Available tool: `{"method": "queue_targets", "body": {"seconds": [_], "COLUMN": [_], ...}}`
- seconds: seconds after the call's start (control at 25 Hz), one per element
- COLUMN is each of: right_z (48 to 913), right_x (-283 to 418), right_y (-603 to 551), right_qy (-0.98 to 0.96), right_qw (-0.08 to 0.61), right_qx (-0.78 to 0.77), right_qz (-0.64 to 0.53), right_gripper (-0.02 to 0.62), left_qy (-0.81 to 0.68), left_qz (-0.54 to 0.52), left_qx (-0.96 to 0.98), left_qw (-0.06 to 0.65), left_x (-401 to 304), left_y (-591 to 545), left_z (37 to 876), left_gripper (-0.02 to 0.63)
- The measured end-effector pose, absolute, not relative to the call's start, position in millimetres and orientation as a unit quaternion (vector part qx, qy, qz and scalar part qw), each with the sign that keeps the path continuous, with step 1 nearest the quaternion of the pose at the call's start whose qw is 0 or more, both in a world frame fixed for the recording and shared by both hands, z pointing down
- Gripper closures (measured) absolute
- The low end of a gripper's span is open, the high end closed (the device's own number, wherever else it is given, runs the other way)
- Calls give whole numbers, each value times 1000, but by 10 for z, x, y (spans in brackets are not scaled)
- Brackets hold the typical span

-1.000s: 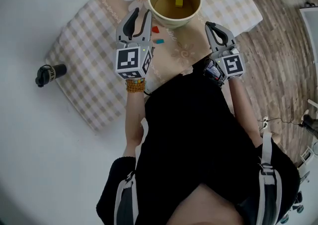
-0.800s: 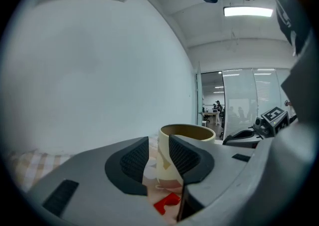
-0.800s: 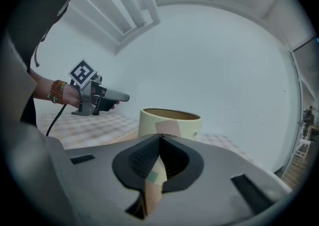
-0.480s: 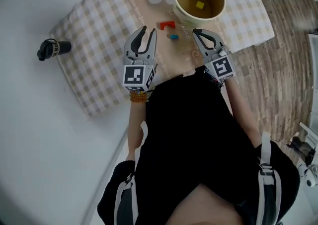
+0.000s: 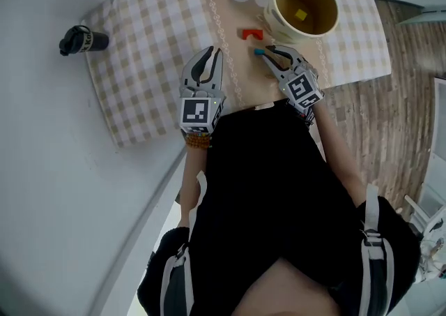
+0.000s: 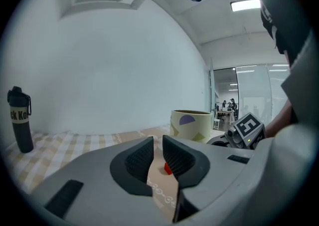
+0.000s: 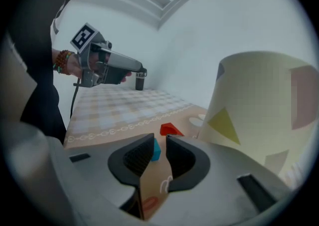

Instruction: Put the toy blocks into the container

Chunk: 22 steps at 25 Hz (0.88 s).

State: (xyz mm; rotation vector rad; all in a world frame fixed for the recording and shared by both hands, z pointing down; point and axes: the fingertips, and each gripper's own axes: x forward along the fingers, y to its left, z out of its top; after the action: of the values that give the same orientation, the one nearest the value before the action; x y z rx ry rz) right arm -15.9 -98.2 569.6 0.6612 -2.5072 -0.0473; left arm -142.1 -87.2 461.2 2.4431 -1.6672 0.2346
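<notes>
A cream cup (image 5: 277, 11) with coloured shapes stands on the checked cloth (image 5: 153, 49), and a yellow block (image 5: 302, 14) lies inside it. A red block (image 5: 249, 33) and a small blue block (image 5: 259, 51) lie on the cloth in front of the cup. My right gripper (image 5: 268, 53) points down at the blue block (image 7: 156, 149), which sits just beyond its tips. Its jaws have just been opening, and the pads do not touch the block. My left gripper (image 5: 208, 53) hovers further left. Its jaws have just been closing to a narrow gap with nothing between them. The red block (image 6: 167, 169) shows far ahead through that gap.
A dark bottle (image 5: 83, 40) lies on the white table left of the cloth. The cup (image 7: 264, 105) rises close on the right of the right gripper. Wooden floor (image 5: 404, 98) lies beyond the table's right edge. My dark clothing fills the lower head view.
The right gripper has dropped forward to the blue block and its jaws have parted. The left gripper has drawn back from the cup and its jaws have narrowed.
</notes>
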Motion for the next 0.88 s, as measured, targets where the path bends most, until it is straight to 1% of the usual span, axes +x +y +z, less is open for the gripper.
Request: {"method": "queue_targets", "body": {"seconds": [0.08,0.36,0.68,0.76,0.84,0.88], "right_z": [5761,5910,6013,6004,5986,5981], "right_x": [-204,-291,-361,-351,-334,-327], "right_y": [-989,-972,-885,-888,-900,-903], "right_qy": [-932,-931,-927,-926,-925,-925], "right_qw": [279,300,320,320,318,317], "right_qx": [233,209,192,198,206,209], "right_qz": [-15,-18,-24,-24,-21,-18], "right_gripper": [494,494,494,501,523,523], "left_qy": [-563,-572,-568,-568,-572,-575], "left_qz": [80,84,78,77,77,78], "left_qx": [818,810,814,814,812,810], "left_qw": [89,92,89,88,88,88], "left_x": [-1450,-1518,-1487,-1476,-1480,-1487], "left_y": [-854,-795,-785,-786,-784,-782], "left_z": [4628,4695,4694,4688,4690,4698], "left_gripper": [545,560,563,563,565,606]}}
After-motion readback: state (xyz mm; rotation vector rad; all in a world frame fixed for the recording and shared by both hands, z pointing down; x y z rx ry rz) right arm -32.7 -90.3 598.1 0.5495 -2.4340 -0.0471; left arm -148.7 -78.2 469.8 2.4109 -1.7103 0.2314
